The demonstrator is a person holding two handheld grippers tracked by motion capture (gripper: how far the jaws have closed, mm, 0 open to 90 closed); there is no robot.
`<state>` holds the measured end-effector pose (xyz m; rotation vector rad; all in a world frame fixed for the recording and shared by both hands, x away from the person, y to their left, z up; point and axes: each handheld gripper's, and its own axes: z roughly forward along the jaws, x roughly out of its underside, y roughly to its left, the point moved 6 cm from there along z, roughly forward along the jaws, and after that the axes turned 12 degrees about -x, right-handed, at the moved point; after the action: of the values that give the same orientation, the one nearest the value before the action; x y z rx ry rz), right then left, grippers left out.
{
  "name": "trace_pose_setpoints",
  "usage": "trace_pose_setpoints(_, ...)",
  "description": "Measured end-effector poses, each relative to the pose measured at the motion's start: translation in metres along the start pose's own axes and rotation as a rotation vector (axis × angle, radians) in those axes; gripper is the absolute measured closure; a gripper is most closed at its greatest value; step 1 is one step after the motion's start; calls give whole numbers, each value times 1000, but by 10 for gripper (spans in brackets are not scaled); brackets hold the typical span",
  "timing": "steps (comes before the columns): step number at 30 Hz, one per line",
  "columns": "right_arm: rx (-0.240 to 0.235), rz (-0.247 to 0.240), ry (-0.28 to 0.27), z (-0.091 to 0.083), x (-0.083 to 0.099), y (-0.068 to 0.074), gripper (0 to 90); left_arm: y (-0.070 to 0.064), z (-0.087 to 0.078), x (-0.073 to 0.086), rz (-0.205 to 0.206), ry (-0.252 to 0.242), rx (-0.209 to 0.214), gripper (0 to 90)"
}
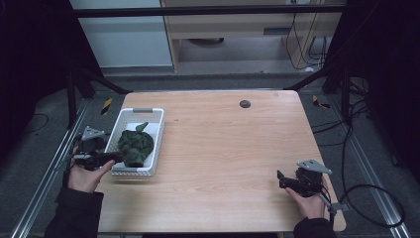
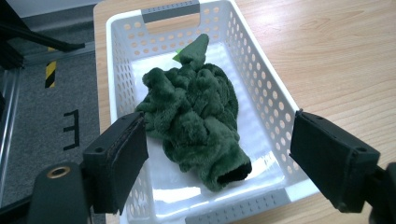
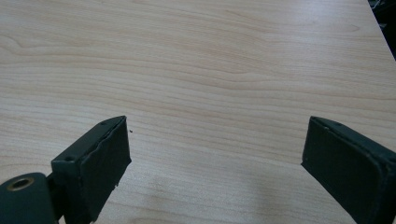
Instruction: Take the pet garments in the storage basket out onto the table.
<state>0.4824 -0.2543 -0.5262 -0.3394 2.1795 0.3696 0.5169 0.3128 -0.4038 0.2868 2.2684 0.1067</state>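
A dark green plush cloth lies crumpled in a white perforated basket at the table's left edge. My left gripper hovers at the basket's near left corner, open, its jaws spread wide just short of the cloth with nothing between them. My right gripper is held low over bare wood near the table's front right corner, open and empty.
The wooden table has a small black round cap near its far edge. Metal frame rails run along both sides, and cables trail on the floor at the right.
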Motion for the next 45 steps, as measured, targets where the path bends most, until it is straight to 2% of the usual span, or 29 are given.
trace_pose_setpoints(6, -3, 0, 6, 1, 1, 0, 77, 0, 7, -11, 16, 36, -3, 185)
trace_pose_setpoints(11, -6, -8, 12, 2, 1, 1, 76, 2, 14, -17, 0, 54, 2, 185)
trace_pose_setpoints(15, -6, -6, 13, 2, 1, 1, 75, 3, 21, -19, -9, 76, 12, 186)
trace_pose_setpoints(19, -5, -7, 18, 3, 1, 2, 74, 2, 26, -21, 4, 101, 11, 193)
trace_pose_setpoints(20, -6, -8, 19, 3, 1, 2, 74, 1, 29, -21, 5, 119, 14, 194)
trace_pose_setpoints(24, -7, -10, 24, 4, 1, 2, 73, 0, 33, -24, 15, 130, 6, 195)
trace_pose_setpoints(29, -7, -9, 31, 4, 2, 3, 71, 2, 40, -28, 22, 169, -6, 196)
trace_pose_setpoints(36, -1, -23, 36, 5, 3, 2, 71, 4, 48, -32, 22, 199, -7, 204)
trace_pose_setpoints(45, -5, -16, 40, 5, 4, 2, 71, 6, 58, -31, 20, 231, -14, 205)
